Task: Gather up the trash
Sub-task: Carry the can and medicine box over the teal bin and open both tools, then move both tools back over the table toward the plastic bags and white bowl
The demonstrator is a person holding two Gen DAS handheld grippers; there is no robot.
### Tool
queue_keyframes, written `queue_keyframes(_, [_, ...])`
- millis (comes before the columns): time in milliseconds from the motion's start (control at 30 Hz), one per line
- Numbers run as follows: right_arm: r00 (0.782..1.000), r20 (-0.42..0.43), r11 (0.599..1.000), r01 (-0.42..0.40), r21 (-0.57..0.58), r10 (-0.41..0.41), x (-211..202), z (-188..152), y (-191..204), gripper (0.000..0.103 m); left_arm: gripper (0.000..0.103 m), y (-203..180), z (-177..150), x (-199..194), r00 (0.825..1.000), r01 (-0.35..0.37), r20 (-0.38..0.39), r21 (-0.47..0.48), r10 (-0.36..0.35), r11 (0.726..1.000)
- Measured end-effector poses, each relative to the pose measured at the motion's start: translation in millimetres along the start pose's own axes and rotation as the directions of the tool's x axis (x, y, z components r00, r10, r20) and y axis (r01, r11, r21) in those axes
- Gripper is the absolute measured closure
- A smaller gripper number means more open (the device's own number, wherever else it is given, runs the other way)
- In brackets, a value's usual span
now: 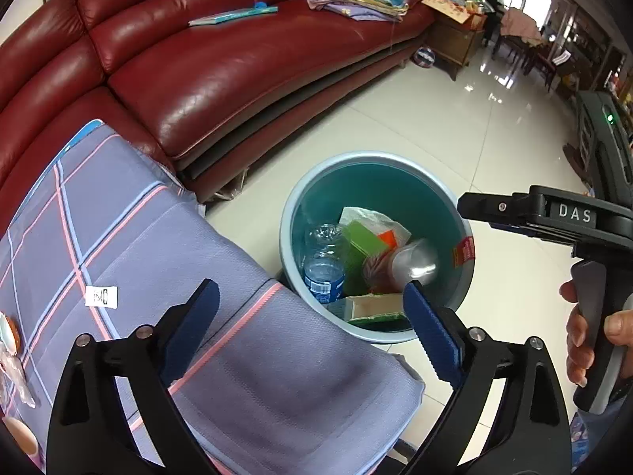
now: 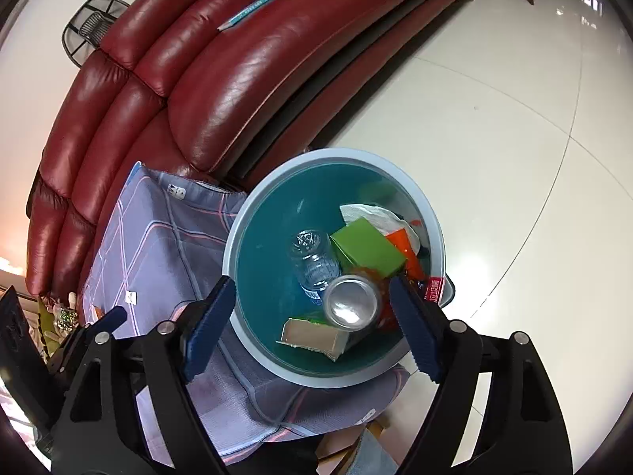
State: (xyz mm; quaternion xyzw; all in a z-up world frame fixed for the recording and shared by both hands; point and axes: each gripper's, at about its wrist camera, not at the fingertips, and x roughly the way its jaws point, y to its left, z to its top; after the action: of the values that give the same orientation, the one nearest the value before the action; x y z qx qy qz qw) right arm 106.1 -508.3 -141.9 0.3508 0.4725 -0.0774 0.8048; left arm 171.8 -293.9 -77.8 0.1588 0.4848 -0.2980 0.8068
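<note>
Bare floor tiles (image 2: 494, 158) flank the bin (image 2: 277, 368), sofa (image 2: 221, 91) behind.

L gripper (image 1: 312, 328) sits low centre of its frame, jaws wide, nothing between. R gripper (image 2: 312, 324) likewise, jaws spread, pads gripping nothing. A hand (image 1: 593, 340) at right edge holds the R gripper's handle.

Right gripper (image 1: 554, 217) body, right edge of the left wrist view: white capitals "DAS" on the black housing.
Red sticker (image 1: 465, 251) on the trash bin (image 1: 285, 213) rim, right of centre: printed characters, too small to read.
Plastic bottle (image 1: 322, 265) in the bin, centre: blue label with print, not legible.
White tag (image 1: 101, 297) on the checked cloth (image 1: 158, 237), left of centre: a dark mark, unreadable.
White tag (image 2: 177, 191) at the cloth's far edge, left of centre in the right wrist view: marks too small to read.
</note>
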Motion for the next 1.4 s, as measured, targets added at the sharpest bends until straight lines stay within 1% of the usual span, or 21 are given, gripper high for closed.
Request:
queue_keyframes(100, [1.0,-0.005,1.0,0.026,0.006,-0.026,0,-2,0,0.018,0.007,4,0,-3,1.0,0.012,0.0,-0.019,-0.012,1.0])
queue_keyframes(300, [0.998,-0.01,0.998,0.059,-0.01,-0.059,-3,-4,4,0.018,0.006,11,-2,-8,1.0,0.026,0.009,-0.044,-0.026,0.999])
queue_keyframes(533, [0.998,-0.014,0.997,0.058,-0.044,-0.059,-8,-11,25,0.018,0.006,21,-12,-21,0.999,0.034,0.025,-0.082,-0.032,0.996])
queue_keyframes(667, [0.998,-0.024,0.996,0.049,-0.074,-0.051,-7,-20,42,0.017,0.006,34,-25,-33,0.999,0.02,0.032,-0.109,-0.017,0.994])
queue_keyframes(733, [0.998,-0.032,0.994,0.043,-0.098,-0.046,-5,-25,55,0.017,0.005,42,-32,-39,0.999,0.007,0.037,-0.121,-0.003,0.993])
queue_keyframes(900, [0.999,-0.044,0.987,0.023,-0.158,-0.031,-4,-40,92,0.017,0.005,71,-52,-58,0.999,-0.007,0.048,-0.186,0.016,0.982])
queue_keyframes(1133, [0.998,-0.069,0.971,-0.014,-0.239,-0.003,2,-61,143,0.016,0.005,113,-82,-92,0.994,-0.065,0.07,-0.249,0.085,0.966])
queue_keyframes(1267, [0.996,-0.09,0.96,-0.039,-0.276,0.014,9,-73,174,0.016,0.004,145,-101,-111,0.989,-0.096,0.079,-0.314,0.127,0.945])
queue_keyframes(1400, [0.993,-0.114,0.946,-0.051,-0.321,0.015,20,-85,206,0.016,0.004,182,-124,-127,0.982,-0.128,0.079,-0.379,0.17,0.917])
